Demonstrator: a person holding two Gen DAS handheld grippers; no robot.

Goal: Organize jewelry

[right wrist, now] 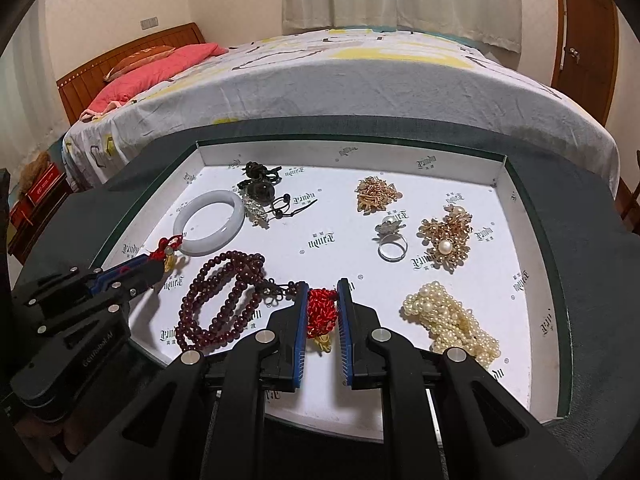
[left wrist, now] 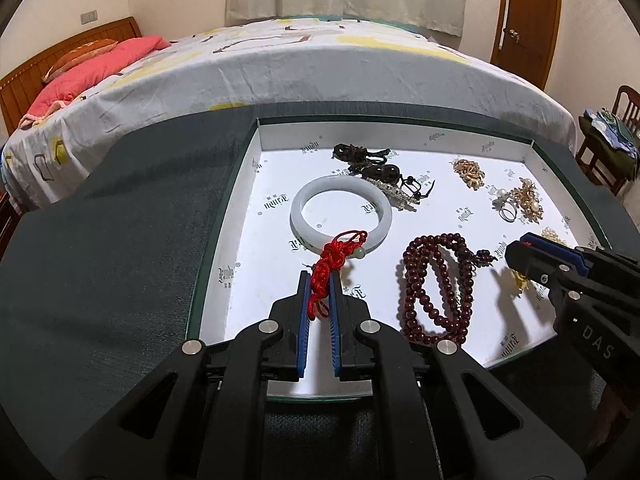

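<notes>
A shallow white tray (left wrist: 256, 184) (right wrist: 516, 264) holds the jewelry. My left gripper (left wrist: 319, 280) is shut on a red knotted cord (left wrist: 328, 264) with a pale bead, near the white jade bangle (left wrist: 340, 212) (right wrist: 210, 220). My right gripper (right wrist: 323, 292) is shut on a red knot tassel (right wrist: 320, 312) with a yellow end; it also shows in the left wrist view (left wrist: 516, 252). The dark red bead mala (left wrist: 436, 284) (right wrist: 224, 296) lies between the two grippers. The left gripper also shows in the right wrist view (right wrist: 154, 266).
In the tray lie a dark bead pendant (right wrist: 258, 190), a silver ring (right wrist: 392, 240), a gold pearl brooch (right wrist: 446, 246), a gold chain heap (right wrist: 376, 194) and a pearl strand (right wrist: 452, 320). A dark green table (left wrist: 120, 240) bears the tray; a bed (left wrist: 320, 64) stands behind.
</notes>
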